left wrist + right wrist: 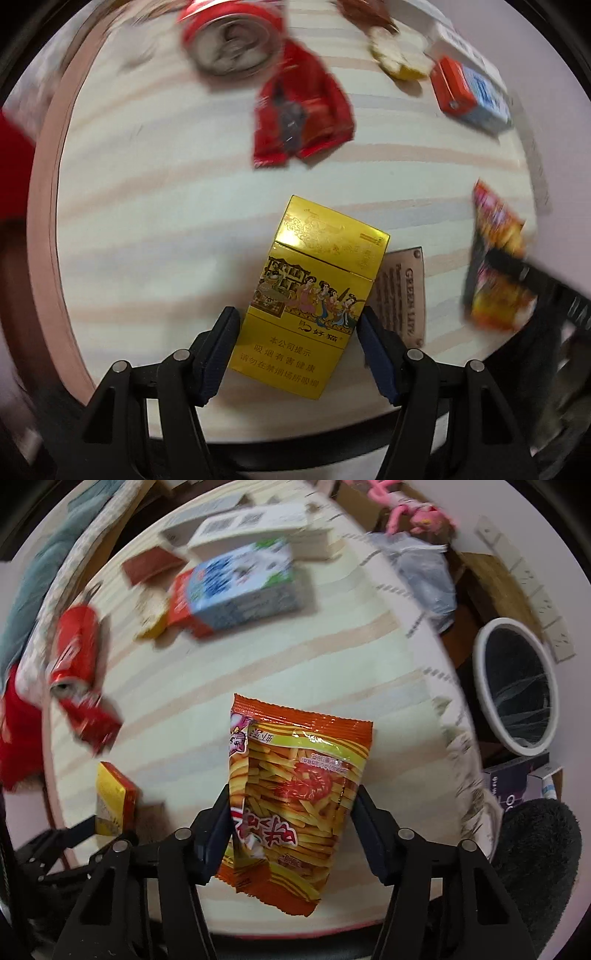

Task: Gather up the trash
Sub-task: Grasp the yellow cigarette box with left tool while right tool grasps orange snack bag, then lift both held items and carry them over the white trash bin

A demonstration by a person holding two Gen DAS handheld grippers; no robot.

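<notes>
A gold-yellow cigarette pack (306,295) bears painted figures; the snack bag (295,797) is orange with yellow fries; the surface (166,229) is cream with pale pink stripes

I was working in what looked like a lived-in room of a home, not a lab or shop. Under my right gripper (290,827) lay a round table (388,686) covered in a striped, fringed cloth. Ahead of the gripper and to its left, household litter was scattered: a red drink can (74,650) on its side and a milk carton (240,587). Beyond the table's far edge sat a pink plush toy (410,509) and a crumpled plastic bag (428,579). Off to the gripper's right, down on the floor, stood a white waste bin (484,686) with a liner, beside a wall power strip (532,590).
</notes>
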